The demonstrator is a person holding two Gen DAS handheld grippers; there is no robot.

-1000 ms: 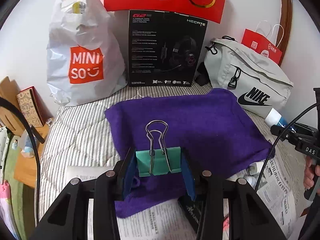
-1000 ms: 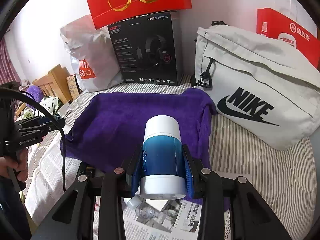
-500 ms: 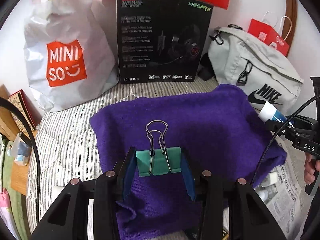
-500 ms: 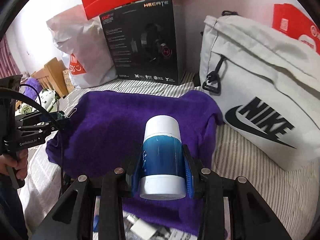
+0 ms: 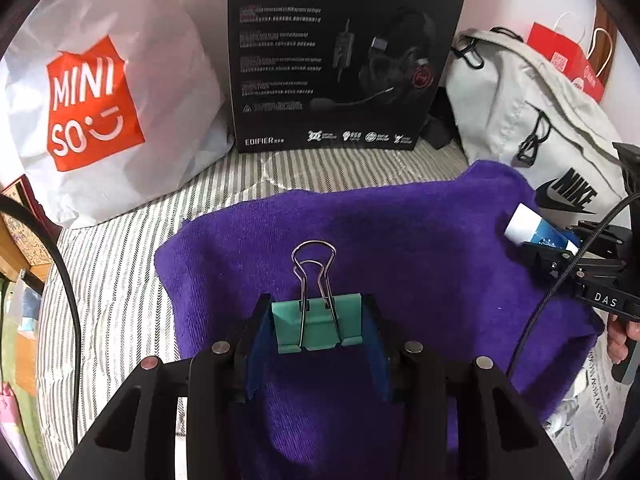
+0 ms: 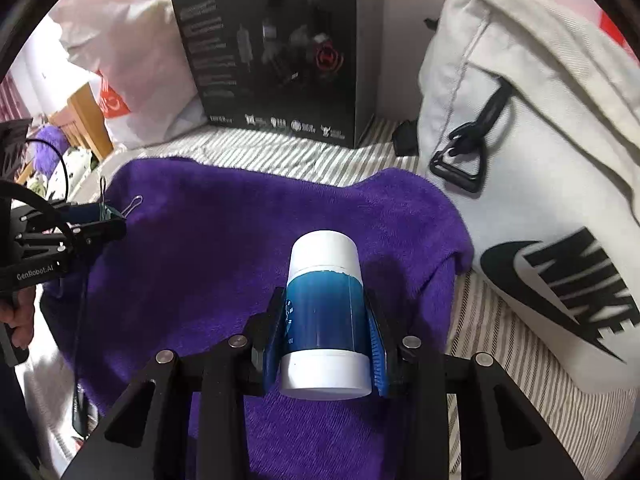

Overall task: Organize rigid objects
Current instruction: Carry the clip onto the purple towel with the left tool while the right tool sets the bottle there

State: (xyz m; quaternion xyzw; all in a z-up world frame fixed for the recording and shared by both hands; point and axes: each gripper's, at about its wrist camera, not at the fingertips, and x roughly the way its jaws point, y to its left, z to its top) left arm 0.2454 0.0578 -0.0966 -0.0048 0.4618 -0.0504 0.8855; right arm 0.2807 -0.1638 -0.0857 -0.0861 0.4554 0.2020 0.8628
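My left gripper [image 5: 316, 320] is shut on a green binder clip [image 5: 318, 326] with its wire handles pointing forward, held over the near left part of a purple towel [image 5: 400, 248]. My right gripper [image 6: 326, 316] is shut on a blue and white bottle [image 6: 324, 312], held over the towel's [image 6: 208, 248] right part. The bottle also shows at the right in the left wrist view [image 5: 536, 230]. The left gripper with the clip shows at the left in the right wrist view [image 6: 108, 216].
A black headset box [image 5: 340, 56], a white Miniso bag [image 5: 100, 112] and a grey Nike bag [image 6: 540, 160] stand along the wall behind the towel on a striped sheet [image 5: 112, 264]. Newspaper [image 5: 592, 392] lies at the near right. A wooden shelf [image 5: 20, 240] is at the left.
Both grippers have moved forward over the towel, each still holding its object. The boxes and bags behind look closer, and the newspaper has dropped out of the near view.
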